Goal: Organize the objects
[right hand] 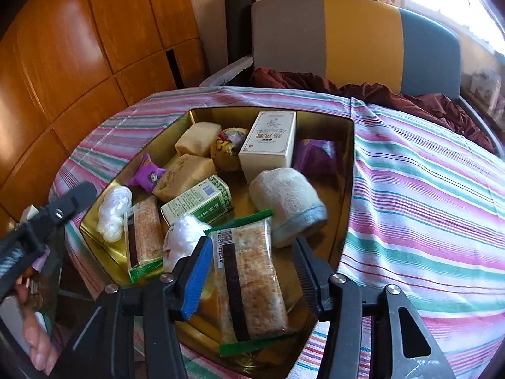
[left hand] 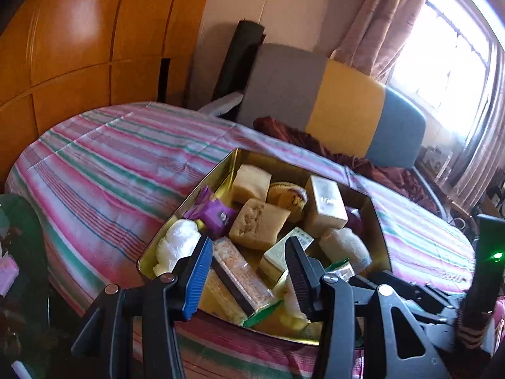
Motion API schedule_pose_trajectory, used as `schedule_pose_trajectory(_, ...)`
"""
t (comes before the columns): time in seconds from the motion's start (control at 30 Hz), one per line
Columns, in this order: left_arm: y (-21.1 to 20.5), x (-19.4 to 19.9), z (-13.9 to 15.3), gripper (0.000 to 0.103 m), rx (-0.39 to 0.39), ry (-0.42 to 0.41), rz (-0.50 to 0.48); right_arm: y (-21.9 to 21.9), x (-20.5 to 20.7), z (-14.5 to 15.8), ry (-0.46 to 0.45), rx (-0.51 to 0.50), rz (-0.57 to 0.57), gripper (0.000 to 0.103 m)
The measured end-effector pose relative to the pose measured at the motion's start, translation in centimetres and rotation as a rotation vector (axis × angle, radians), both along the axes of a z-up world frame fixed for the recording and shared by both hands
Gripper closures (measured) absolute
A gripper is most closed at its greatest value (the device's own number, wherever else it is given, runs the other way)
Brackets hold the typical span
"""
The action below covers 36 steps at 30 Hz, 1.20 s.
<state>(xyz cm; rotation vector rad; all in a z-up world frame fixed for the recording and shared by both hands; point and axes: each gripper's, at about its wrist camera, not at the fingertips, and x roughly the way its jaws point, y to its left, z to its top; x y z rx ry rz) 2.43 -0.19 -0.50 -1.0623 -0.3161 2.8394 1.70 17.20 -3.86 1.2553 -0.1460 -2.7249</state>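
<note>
Placing step, judged nearly done: right gripper (right hand: 251, 268) spread, with clear gaps on both sides of the wrapped cracker pack (right hand: 249, 287) lying low centre in the right wrist view, inside the gold tin (right hand: 348, 158). No pinch on it. Next move, probably: lift straight out without dragging the green wrapper edge, then seek whatever is not yet stored.

Left gripper (left hand: 249, 268) also spread and empty, hovering over the near part of the tin (left hand: 377, 221), lower centre of the left wrist view.

Inside the tin: second cracker pack (right hand: 143, 230), green-white carton (right hand: 197, 200), white box (right hand: 270, 143) upper centre, rolled towel (right hand: 288, 202), two beige cakes (right hand: 186, 172), purple packets (right hand: 148, 173), crumpled clear plastic (right hand: 113, 213). Rather full; little free floor left.
</note>
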Motion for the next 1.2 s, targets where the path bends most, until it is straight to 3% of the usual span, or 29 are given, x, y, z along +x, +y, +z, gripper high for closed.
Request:
schedule_pose_trajectory(0.27, 1.1, 0.0, -0.1, 0.055, -0.086, -0.031, 0.001, 0.6, 0.3, 0.8, 0.007, 0.000, -0.027, 0.040)
schedule_pose_trajectory(0.5, 1.6, 0.1, 0.1, 0.055, -0.187, -0.056, 0.036, 0.7, 0.7, 2.4, 0.038, 0.005, -0.040, 0.013)
schedule_pose_trajectory(0.77, 1.2, 0.3, 0.3, 0.055, -0.205, -0.086, 0.054, -0.1, 0.7, 3.7, 0.052, 0.050, -0.050, 0.000)
schedule_pose_trajectory(1.2, 1.0, -0.2, 0.3, 0.055, -0.237, -0.168, 0.067, -0.8, -0.1, 4.1, 0.017, 0.139, -0.144, 0.000)
